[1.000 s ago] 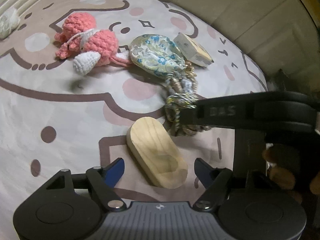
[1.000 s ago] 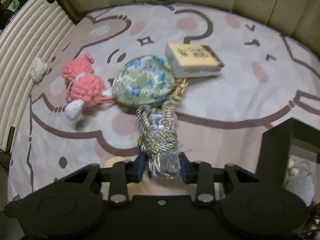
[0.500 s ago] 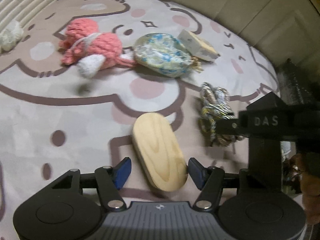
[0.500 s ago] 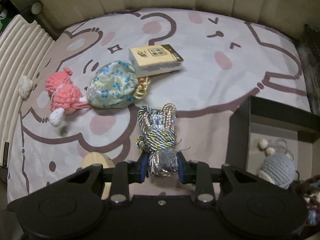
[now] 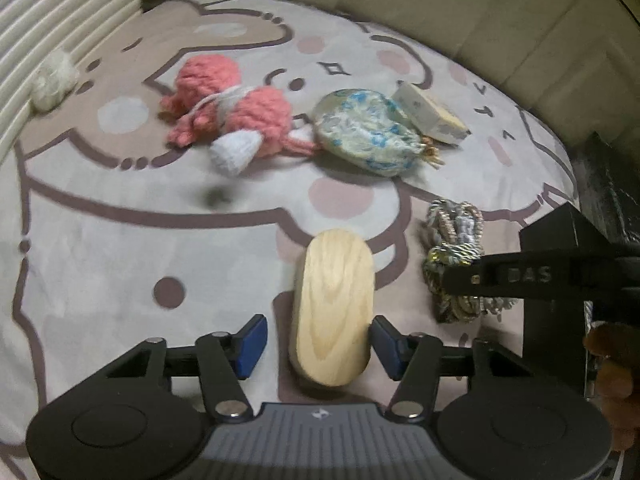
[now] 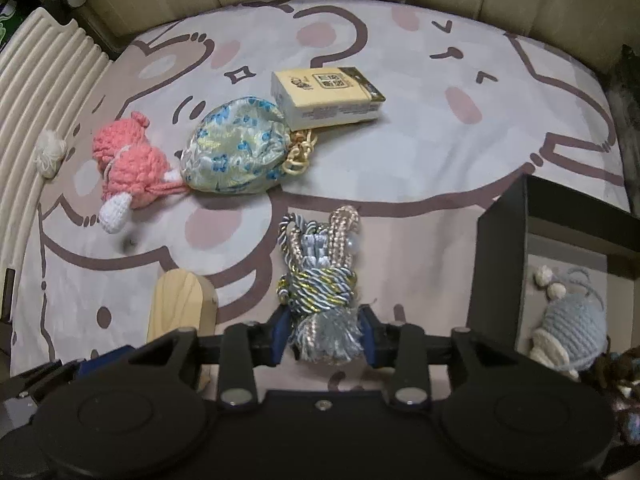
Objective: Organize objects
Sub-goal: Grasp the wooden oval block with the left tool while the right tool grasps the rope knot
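Observation:
A pale wooden oval block [image 5: 334,304] lies on the cartoon-print mat between the fingers of my left gripper [image 5: 318,344]. Its jaws are closing: the right pad touches the block's edge, while a gap remains at the left pad. A knotted blue-and-gold rope bundle [image 6: 320,276] rests on the mat, its tassel end between the fingers of my right gripper [image 6: 325,336]. Those jaws are opening and the pads no longer squeeze the tassel. The left wrist view shows the same rope bundle [image 5: 452,256] to the right of the block.
A black box [image 6: 500,260] at the right holds a blue crochet toy [image 6: 572,336]. Farther back lie a pink crochet toy [image 5: 232,116], a floral brocade pouch [image 5: 364,132], a small card box [image 5: 430,114] and a white pompom [image 5: 52,80]. Cushioned walls ring the mat.
The right gripper carried the rope bundle away from the pouch toward the black box, then its jaws widened. The left jaws narrowed around the wooden block.

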Motion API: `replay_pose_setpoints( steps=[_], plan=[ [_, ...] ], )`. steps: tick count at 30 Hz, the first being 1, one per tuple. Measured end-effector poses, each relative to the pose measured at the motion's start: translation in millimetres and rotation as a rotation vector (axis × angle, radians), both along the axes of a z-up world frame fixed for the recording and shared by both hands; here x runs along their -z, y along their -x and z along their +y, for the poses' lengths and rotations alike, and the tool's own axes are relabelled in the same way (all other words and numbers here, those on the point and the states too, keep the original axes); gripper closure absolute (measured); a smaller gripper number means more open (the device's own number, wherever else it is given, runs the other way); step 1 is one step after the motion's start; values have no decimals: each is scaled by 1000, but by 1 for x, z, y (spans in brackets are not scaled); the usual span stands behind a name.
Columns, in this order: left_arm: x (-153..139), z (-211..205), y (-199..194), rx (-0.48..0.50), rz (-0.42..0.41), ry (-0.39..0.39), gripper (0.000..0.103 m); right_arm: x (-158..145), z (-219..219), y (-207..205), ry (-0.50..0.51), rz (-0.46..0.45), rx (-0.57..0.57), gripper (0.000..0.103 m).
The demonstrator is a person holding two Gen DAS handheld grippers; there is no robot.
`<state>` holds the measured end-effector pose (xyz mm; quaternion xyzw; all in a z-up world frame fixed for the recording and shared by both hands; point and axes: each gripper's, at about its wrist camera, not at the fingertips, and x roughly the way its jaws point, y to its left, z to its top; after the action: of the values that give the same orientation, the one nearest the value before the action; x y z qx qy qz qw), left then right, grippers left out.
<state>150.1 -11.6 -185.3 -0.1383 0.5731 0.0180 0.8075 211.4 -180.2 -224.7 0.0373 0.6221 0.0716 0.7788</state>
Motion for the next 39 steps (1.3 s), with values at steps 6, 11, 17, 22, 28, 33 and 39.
replay_pose_setpoints(
  steps=[6,11,17,22,28,33,39],
  plan=[
    [1,-9,-4,72,-13,-7,55,10,-1,-3,-20,27,-1,67],
    [1,-3,-8,59,-5,29,56,4,2,-2,-12,4,5,69],
    [-12,4,-11,36,-40,53,56,-16,-6,3,-21,-55,47,70],
    [-7,3,-12,52,-9,47,56,-28,-11,9,-32,-82,77,70],
    [0,-7,-18,80,17,2,53,-22,-4,12,0,-54,42,70],
    [11,-14,-24,94,42,-54,48,-16,-2,11,13,-39,27,70],
    [8,-10,-29,92,25,-43,57,-10,-4,9,19,-29,23,70]
  ],
)
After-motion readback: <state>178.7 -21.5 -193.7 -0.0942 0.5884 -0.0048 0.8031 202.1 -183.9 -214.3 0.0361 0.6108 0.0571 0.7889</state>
